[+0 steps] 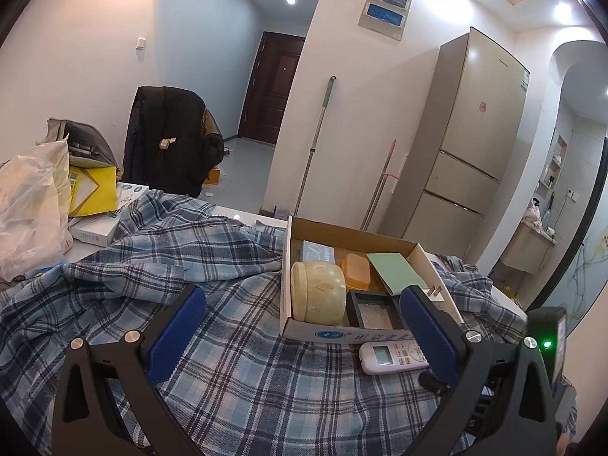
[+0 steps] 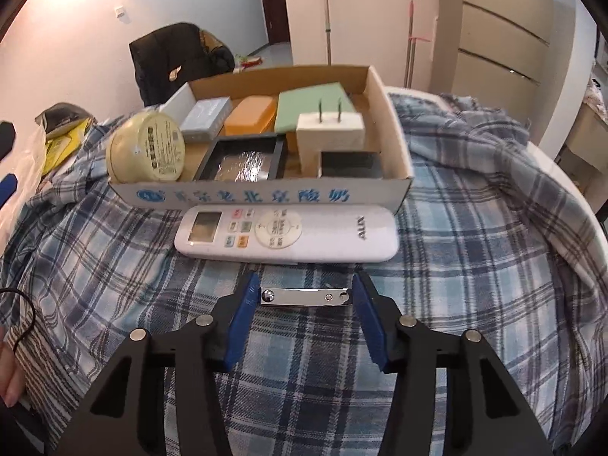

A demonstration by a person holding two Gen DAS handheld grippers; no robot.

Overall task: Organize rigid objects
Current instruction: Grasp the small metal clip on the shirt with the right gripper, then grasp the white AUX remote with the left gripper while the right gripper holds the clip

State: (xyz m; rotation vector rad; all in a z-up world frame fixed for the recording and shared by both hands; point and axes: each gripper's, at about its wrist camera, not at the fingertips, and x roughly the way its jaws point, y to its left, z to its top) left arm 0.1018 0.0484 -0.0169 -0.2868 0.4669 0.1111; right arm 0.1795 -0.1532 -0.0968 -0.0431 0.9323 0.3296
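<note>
A shiny metal nail clipper (image 2: 304,297) lies crosswise on the plaid cloth (image 2: 475,266). My right gripper (image 2: 305,292) is shut on it, one blue pad against each end. Just beyond lies a white remote control (image 2: 288,233) (image 1: 391,355), against the front wall of an open cardboard box (image 2: 266,194) (image 1: 323,332). The box holds a cream round container (image 2: 146,148) (image 1: 319,290), a black tray (image 2: 243,161), an orange case (image 2: 250,116), a green pad (image 2: 311,104) and a white plug (image 2: 328,133). My left gripper (image 1: 304,296) is open and empty, low over the cloth before the box.
A plastic bag (image 1: 30,212), yellow packaging (image 1: 93,190) and a white carton (image 1: 110,216) crowd the table's left end. Behind stand a chair with a black coat (image 1: 171,140), a mop handle (image 1: 315,140) and a fridge (image 1: 475,144). A hand (image 2: 11,372) shows at the left edge.
</note>
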